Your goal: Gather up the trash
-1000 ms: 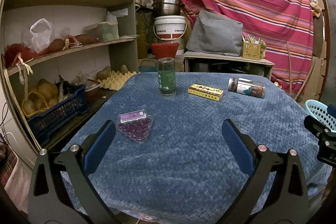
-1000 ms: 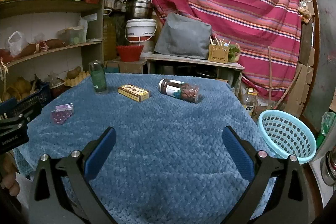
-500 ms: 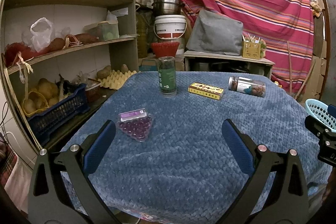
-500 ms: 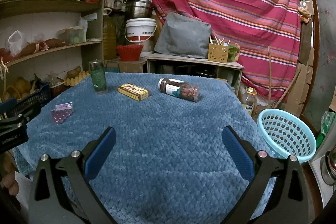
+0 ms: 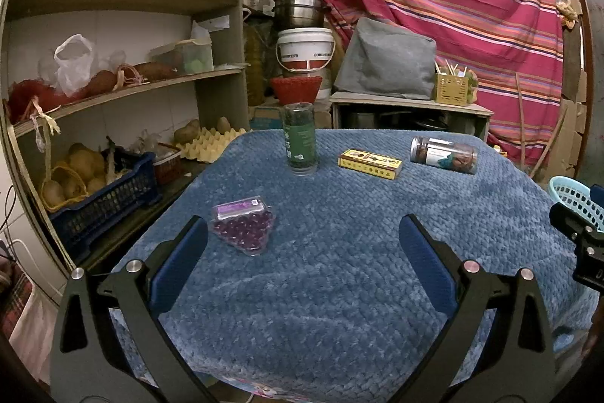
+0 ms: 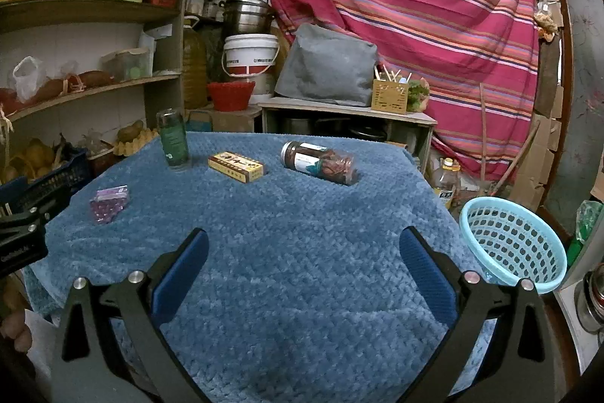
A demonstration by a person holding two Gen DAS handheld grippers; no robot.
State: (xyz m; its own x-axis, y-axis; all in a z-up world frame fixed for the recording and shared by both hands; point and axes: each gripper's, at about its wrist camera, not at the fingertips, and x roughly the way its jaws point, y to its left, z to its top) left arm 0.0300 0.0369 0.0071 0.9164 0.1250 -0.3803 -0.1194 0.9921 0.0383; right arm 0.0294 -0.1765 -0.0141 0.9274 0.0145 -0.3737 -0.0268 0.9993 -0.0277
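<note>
We are holding both tongs wide and empty over the near edge of the worktop (image 5: pixel 339 289): left tongs (image 5: pixel 302 233), right tongs (image 6: pixel 304 244). The purple bead pack (image 5: pixel 243 227) is lying just beyond the left tongs, so we are probably starting there, lowering flat around its edges. The blue basket (image 6: pixel 513 244) is waiting at the right.

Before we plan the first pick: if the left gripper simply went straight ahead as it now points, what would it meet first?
Probably bare blue tablecloth: the open left gripper has nothing between its fingers, and the purple bead pack lies just left of that line.
</note>
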